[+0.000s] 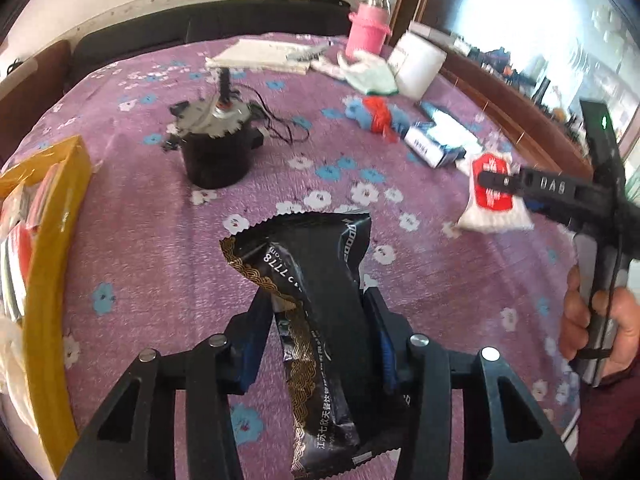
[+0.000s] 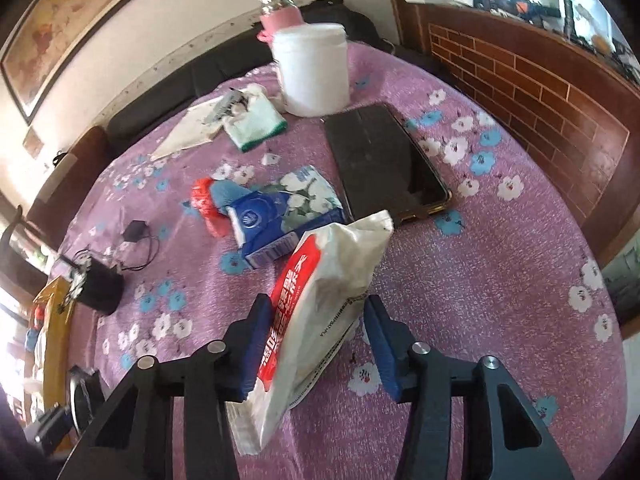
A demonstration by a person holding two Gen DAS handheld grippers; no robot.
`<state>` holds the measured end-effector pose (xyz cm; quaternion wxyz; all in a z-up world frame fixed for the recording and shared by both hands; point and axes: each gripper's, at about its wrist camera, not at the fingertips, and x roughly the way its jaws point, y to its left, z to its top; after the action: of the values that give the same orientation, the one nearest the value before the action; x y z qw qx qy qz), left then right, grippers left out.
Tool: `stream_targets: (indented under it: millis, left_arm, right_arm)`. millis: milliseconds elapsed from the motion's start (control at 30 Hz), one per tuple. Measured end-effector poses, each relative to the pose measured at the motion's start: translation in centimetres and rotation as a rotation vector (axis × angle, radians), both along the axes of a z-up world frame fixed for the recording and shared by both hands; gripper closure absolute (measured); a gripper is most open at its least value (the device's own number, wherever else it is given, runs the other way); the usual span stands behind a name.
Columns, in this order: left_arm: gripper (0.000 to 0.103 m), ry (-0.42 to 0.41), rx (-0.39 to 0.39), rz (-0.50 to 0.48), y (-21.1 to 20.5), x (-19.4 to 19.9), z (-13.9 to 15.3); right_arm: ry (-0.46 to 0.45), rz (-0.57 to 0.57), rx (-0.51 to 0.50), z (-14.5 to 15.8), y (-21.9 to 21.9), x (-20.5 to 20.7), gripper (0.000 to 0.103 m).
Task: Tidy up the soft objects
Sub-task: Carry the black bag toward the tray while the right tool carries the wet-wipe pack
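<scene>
Left gripper (image 1: 316,320) clamps black packet (image 1: 316,312), long axis straight ahead; yellow box (image 1: 52,272) lies left. Right gripper (image 2: 316,328) clamps white packet (image 2: 320,300).

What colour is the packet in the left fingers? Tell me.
Black with gold trim, clearest in the left wrist view.

I see a table (image 2: 500,300) w/ purple floral cloth. Far side: white plastic jar (image 2: 312,72), pink bottle (image 2: 280,16) just behind it. A black tablet (image 2: 384,164) lies flat, right of center, near the jar. Far left of the jar, a white notebook (image 2: 192,128). Left-center: black cylindrical device (image 1: 216,152) w/ a metal top and thin cables trailing. Brick-pattern wall (image 2: 520,92) on the right, framed picture (image 2: 72,20) on the far-left wall.
</scene>
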<state>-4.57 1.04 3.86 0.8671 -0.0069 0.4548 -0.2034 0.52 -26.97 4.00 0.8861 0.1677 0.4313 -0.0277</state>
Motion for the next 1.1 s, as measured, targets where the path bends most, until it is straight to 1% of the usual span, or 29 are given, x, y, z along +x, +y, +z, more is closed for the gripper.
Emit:
stream_targets:
  millis: [233, 300, 400, 533, 667, 767, 867, 1000, 1100]
  left_arm:
    - [0.058, -0.037, -0.110, 0.014, 2.3, -2.9, 2.7]
    - [0.058, -0.033, -0.147, 0.021, 3.5, -3.9, 3.2]
    - [0.058, -0.044, -0.176, 0.049, 5.7, -5.3, 3.9]
    - [0.058, -0.073, -0.197, 0.129, 10.4, -7.1, 5.2]
    - [0.058, -0.099, -0.180, 0.267, 16.8, -8.4, 5.7]
    - [0.058, -0.094, -0.175, 0.378, 21.4, -8.9, 5.4]
    - [0.057, -0.062, -0.182, 0.456, 24.8, -8.9, 4.4]
    - [0.057, 0.007, -0.182, 0.516, 27.1, -7.7, 2.2]
    - [0.057, 0.042, -0.186, 0.530, 28.0, -6.6, 0.8]
  right_arm:
    - [-0.080, 0.027, 0.029, 3.1, 0.6, -3.4, 0.054]
    - [-0.104, 0.050, 0.033, 4.1, 1.4, -4.4, 0.054]
    - [-0.125, 0.098, 0.049, 5.3, 3.1, -5.3, 0.053]
    - [-0.147, 0.182, 0.053, 6.5, 6.7, -6.2, 0.053]
    - [-0.168, 0.288, 0.063, 7.5, 11.3, -6.9, 0.053]
    - [-0.169, 0.368, 0.082, 7.8, 14.9, -7.0, 0.053]
    - [-0.163, 0.447, 0.090, 7.7, 18.8, -7.0, 0.053]
    - [-0.146, 0.543, 0.105, 7.4, 23.4, -7.1, 0.053]
    - [-0.139, 0.603, 0.093, 7.4, 26.6, -7.4, 0.053]
